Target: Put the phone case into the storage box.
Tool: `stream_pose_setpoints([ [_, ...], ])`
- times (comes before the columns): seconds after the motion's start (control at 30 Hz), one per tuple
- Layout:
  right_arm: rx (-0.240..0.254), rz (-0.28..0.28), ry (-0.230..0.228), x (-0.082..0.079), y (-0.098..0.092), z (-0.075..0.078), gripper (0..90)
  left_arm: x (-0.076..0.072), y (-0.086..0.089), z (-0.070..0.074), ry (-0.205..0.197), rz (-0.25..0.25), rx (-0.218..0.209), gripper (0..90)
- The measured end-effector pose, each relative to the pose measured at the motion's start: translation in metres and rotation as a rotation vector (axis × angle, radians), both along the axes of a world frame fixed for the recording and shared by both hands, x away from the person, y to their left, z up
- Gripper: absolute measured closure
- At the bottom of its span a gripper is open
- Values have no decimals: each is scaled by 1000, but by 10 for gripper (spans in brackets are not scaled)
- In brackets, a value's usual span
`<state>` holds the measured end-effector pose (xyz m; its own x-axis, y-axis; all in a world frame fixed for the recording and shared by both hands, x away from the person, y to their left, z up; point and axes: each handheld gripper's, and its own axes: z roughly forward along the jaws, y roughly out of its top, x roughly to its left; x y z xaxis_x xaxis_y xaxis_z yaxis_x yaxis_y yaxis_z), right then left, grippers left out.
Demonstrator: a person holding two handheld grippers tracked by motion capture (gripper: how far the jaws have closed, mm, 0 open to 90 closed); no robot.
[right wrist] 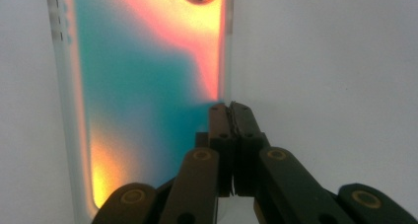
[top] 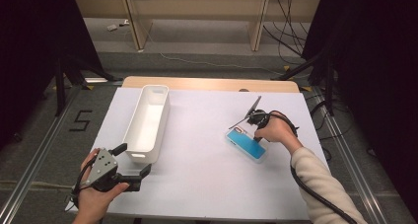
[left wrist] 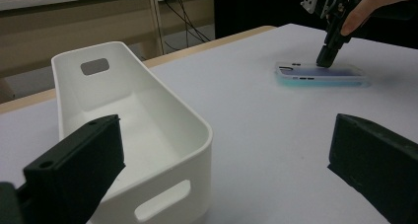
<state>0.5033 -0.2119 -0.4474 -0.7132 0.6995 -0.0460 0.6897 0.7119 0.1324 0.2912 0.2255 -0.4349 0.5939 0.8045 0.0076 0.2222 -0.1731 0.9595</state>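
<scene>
From the high view, the phone case (top: 246, 143) lies flat on the white worktop (top: 207, 179), right of centre, its long axis running diagonally from upper left to lower right. The right tool (top: 257, 136) stands on it from above, at its near long edge; this hand is the nearer by far. The left tool (top: 132, 161) hovers well apart at the lower left, just beside the near end of the white bin (top: 148, 123), jaws spread and empty.

In the left gripper view, the bin (left wrist: 148, 125) sits close on the left, empty, and the case (left wrist: 320, 75) lies flat far across the worktop with the right tool (left wrist: 326, 60) tipped down onto it.

In the right gripper view, the right tool (right wrist: 230, 110) has its jaws pressed together, tips at the case's (right wrist: 148, 86) right edge; whether the thin rim is nipped between them I cannot tell. The case runs lengthwise away from the tool, teal fading to orange, camera hole at the far end. No brand or writing is legible anywhere.
</scene>
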Motion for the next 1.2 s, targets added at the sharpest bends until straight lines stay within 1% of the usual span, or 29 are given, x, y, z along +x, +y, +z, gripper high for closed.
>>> stream_pose_setpoints([
  [0.03, 19, -10, -17, -1, -1, 1, 897, 0, 0, 0, 0, 1, 1, 0],
  [0.1, 27, -25, -18, -2, -1, 2, 897, 0, 0, 0, 0, 1, 1, 0],
  [0.13, 45, -21, -44, -3, -3, 4, 897, 0, 0, 0, -1, 1, 1, 0],
  [0.2, 66, -32, -64, -4, -5, 6, 897, 0, 0, 0, 0, 2, 0, 0],
  [0.23, 69, -47, -62, -5, -4, 8, 897, 0, 0, 0, -1, 1, 1, 0],
  [0.27, 74, -41, -70, -6, -5, 10, 897, 0, 0, 0, -1, 1, 1, 0],
  [0.3, 93, -62, -81, -8, -5, 11, 897, 0, 0, 0, 2, 1, 1, 0],
  [0.33, 101, -51, -104, -8, -7, 13, 897, 0, 0, 0, 2, 1, 0, 0],
  [0.37, 101, -51, -104, -8, -7, 13, 897, 0, 0, 0, 2, 1, 0, 0],
  [0.4, 115, -72, -112, -9, -7, 14, 897, 0, 0, 0, 2, 1, 0, 0],
  [0.47, 167, -100, -153, -14, -9, 18, 897, 0, 0, 0, 3, 1, -1, 0],
  [0.53, 173, -89, -157, -14, -11, 20, 897, 0, 0, 0, 2, 2, 0, 0],
  [0.57, 178, -107, -169, -15, -11, 22, 897, 0, 0, 0, 3, 1, 1, 0],
  [0.6, 191, -100, -177, -16, -13, 24, 897, 0, 0, 0, 4, 1, 0, 0],
  [0.63, 208, -115, -198, -19, -14, 27, 897, 0, 0, 0, 3, 2, 1, 0],
  [0.73, 218, -116, -211, -21, -15, 29, 897, 0, 0, 0, 2, 2, 2, 0],
  [0.77, 231, -145, -230, -24, -15, 31, 897, 0, -1, 0, 2, 3, 2, 0],
  [0.8, 231, -145, -230, -24, -15, 31, 897, 0, -1, 0, 3, 3, 1, 0],
  [0.83, 240, -135, -246, -24, -16, 32, 897, 1, -1, -1, 0, -1, -5, 0],
  [0.87, 252, -155, -251, -25, -16, 33, 897, 1, -1, -1, 0, 0, -4, 0],
  [0.9, 258, -156, -259, -26, -16, 34, 897, 1, -1, -1, 1, 0, -5, 0],
  [0.93, 284, -160, -283, -28, -17, 36, 897, 1, -1, -1, 0, -1, -5, 0],
  [0.97, 293, -176, -289, -30, -17, 37, 897, 1, -1, -1, 0, 0, -4, 0],
  [1.0, 293, -176, -289, -30, -17, 37, 897, 1, -1, -1, 1, 0, -5, 0],
  [1.07, 309, -175, -326, -32, -18, 40, 896, 1, -1, -1, 1, -1, -6, 0],
  [1.1, 309, -175, -326, -32, -18, 40, 896, 1, -1, -1, 0, 1, -5, 0],
  [1.13, 317, -165, -342, -32, -19, 41, 897, 1, -1, -1, 0, 0, -4, 0],
  [1.17, 339, -189, -353, -35, -18, 43, 897, 1, -1, -1, 0, 0, -4, 0],
  [1.2, 339, -189, -353, -35, -18, 43, 897, 1, -1, -1, 0, 1, -5, 0],
])
